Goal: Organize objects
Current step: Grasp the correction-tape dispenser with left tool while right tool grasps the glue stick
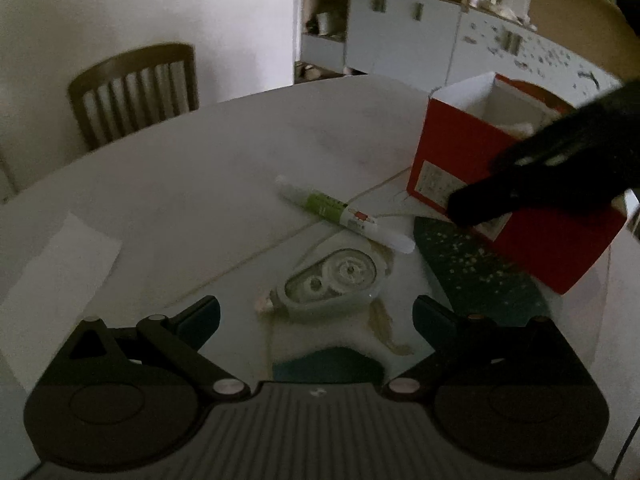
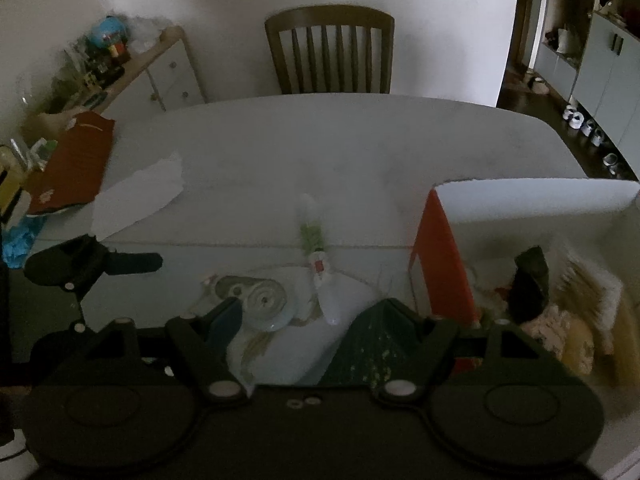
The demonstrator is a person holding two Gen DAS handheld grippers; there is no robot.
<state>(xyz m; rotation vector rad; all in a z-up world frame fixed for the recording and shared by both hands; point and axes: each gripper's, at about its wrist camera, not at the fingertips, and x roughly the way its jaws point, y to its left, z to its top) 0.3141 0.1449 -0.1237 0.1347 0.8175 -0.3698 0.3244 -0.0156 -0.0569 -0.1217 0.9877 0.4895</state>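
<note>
While both grippers gape empty, left gripper [image 1: 316,312] over correction tape [image 1: 332,278], right gripper [image 2: 334,322] showing box [image 2: 444,264] contents.

Tape roller [image 1: 334,280] on table [image 1: 200,184], pen [image 1: 344,214] behind, box [image 1: 516,184] right.

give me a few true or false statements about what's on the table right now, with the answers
1. The left tool stands open with nothing gripped. True.
2. The correction tape dispenser is inside the red box. False: it lies on the table, outside the box.
3. The green-labelled correction pen lies flat on the table. True.
4. The red box is closed. False: its top is open.
5. The right tool grips the pen. False: its jaws are open and empty.
</note>
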